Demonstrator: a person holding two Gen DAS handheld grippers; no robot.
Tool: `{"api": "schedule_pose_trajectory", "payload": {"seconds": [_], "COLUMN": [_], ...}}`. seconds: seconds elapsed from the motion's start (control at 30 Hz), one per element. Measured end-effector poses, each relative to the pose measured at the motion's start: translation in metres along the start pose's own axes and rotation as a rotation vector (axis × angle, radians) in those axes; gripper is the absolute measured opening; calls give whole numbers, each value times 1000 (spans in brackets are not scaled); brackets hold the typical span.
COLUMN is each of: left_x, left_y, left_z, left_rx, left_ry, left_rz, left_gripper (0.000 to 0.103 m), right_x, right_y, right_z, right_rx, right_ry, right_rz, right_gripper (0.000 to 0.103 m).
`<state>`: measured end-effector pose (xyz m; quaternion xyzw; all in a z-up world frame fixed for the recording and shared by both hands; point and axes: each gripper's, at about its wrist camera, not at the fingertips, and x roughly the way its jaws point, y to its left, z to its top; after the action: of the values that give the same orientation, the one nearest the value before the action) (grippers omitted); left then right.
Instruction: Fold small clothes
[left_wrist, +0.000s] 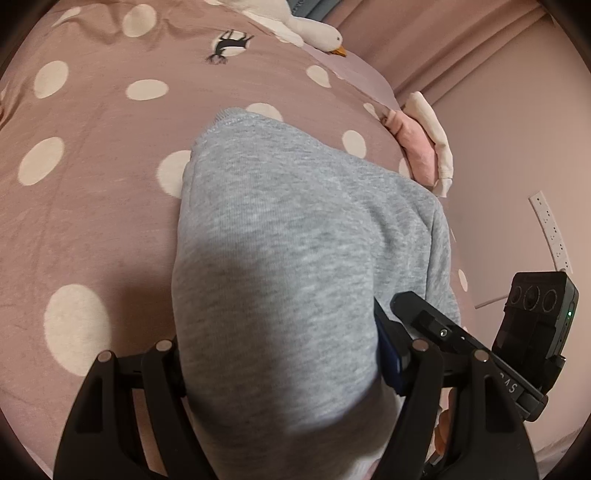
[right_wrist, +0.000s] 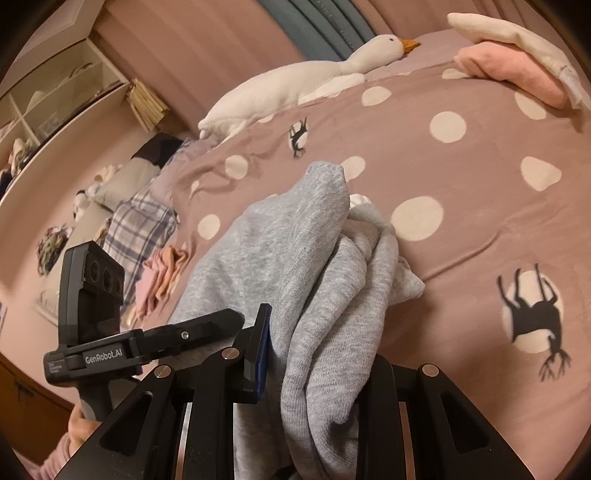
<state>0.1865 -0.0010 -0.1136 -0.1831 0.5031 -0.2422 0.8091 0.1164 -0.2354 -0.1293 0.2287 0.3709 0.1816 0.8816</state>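
Observation:
A grey knit garment (left_wrist: 295, 258) hangs over the polka-dot pink bedspread (left_wrist: 92, 184). My left gripper (left_wrist: 280, 373) is shut on its near edge; the cloth drapes over the jaws and hides the fingertips. In the right wrist view the same grey garment (right_wrist: 314, 277) is bunched in folds, and my right gripper (right_wrist: 317, 362) is shut on it, the cloth filling the gap between the fingers. The right gripper also shows in the left wrist view (left_wrist: 424, 325) at the garment's right edge. The left gripper shows in the right wrist view (right_wrist: 207, 328) beside the cloth.
A white goose plush (right_wrist: 303, 81) lies at the head of the bed. Folded pink and cream clothes (right_wrist: 517, 70) sit on the bed's far right. A pile of plaid and pink clothes (right_wrist: 147, 240) lies at the left. Shelves (right_wrist: 55, 99) stand against the wall.

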Motion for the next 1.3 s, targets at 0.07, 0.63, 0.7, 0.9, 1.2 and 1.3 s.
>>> {"api": "schedule_pose_trajectory", "payload": {"seconds": [0.07, 0.63, 0.7, 0.9, 1.2, 1.3], "left_x": [-3, -13, -13, -7, 6, 9], "left_y": [8, 47, 50, 58, 66, 68], "left_z": [0, 8, 10, 14, 12, 10], "left_rx": [-11, -33, -35, -42, -49, -50], "left_ry": [-2, -32, -33, -19, 17, 25], "left_rz": [6, 27, 28, 32, 51, 56], "left_gripper": [75, 75, 75, 75, 75, 76], "right_x": [6, 37, 41, 51, 62, 63], "right_y": [5, 27, 29, 32, 29, 28], "right_z": [-2, -9, -8, -9, -10, -9], "right_rx": [-5, -35, -39, -55, -59, -60], "right_ry": [9, 25, 26, 39, 88, 103], "right_rz": [3, 22, 19, 2, -19, -19], "right_gripper": [27, 27, 27, 27, 27, 27]}}
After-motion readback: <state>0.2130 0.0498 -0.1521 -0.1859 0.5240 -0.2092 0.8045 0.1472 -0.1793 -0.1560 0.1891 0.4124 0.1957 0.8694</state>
